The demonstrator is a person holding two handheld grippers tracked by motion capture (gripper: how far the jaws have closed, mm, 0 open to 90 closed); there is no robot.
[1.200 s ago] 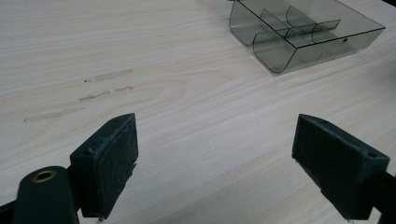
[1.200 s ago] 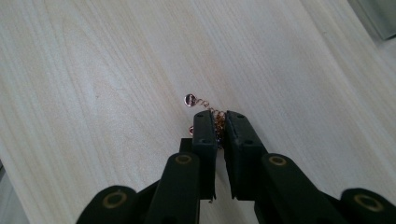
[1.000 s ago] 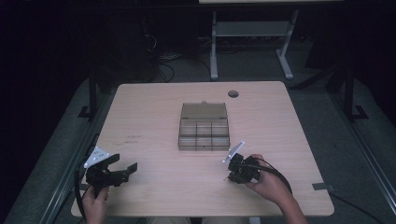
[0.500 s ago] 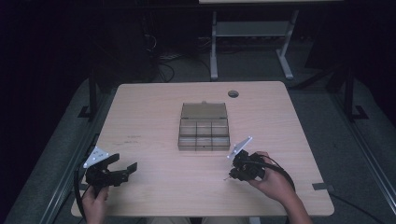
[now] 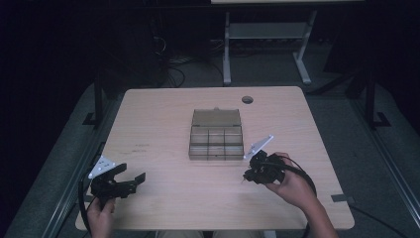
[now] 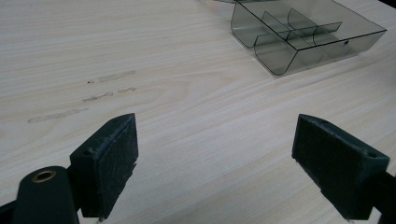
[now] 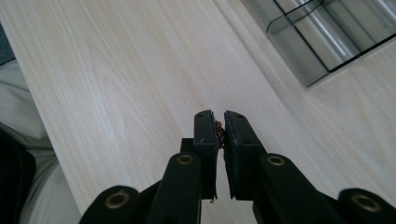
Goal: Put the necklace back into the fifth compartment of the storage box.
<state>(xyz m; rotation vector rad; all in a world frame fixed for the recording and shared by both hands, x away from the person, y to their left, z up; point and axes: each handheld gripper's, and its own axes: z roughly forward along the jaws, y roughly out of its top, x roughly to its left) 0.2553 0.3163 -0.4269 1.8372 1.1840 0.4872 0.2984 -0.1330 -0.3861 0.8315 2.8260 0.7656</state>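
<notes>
- While the right claw [image 7: 220,122] hangs above the bare wood of the desk [image 5: 163,124], its jaws are pressed nearly together on a small reddish-brown, wiry bit [image 7: 218,133] pinched between the pads; what the bit is cannot be told.
- High view: right claw [image 5: 246,177] sits near the desk's front right, held in the person's right hand [image 5: 292,186], just in front of and to the right of the clear compartment box [image 5: 216,141], apart from it.
- Right gripper view: a corner of the clear compartment box [image 7: 322,42] lies ahead and to the right of the jaws, not touching them.
- Left claw [image 5: 132,179] is at the front left of the desk, gripped by the left hand [image 5: 101,218]; well apart from the box.
- Left gripper view: left claw [image 6: 215,163] stands wide open, nothing between the pads, bare wood grain below.
- Clear compartment box [image 6: 306,35] in that view lies farther off, to the upper right; its dividers show and the cells in view look empty.
- Box lid is folded back, lying flat on the far side, at mid-desk.
- Round cable hole [image 5: 247,99] at the far edge of the desk, beyond the box.
</notes>
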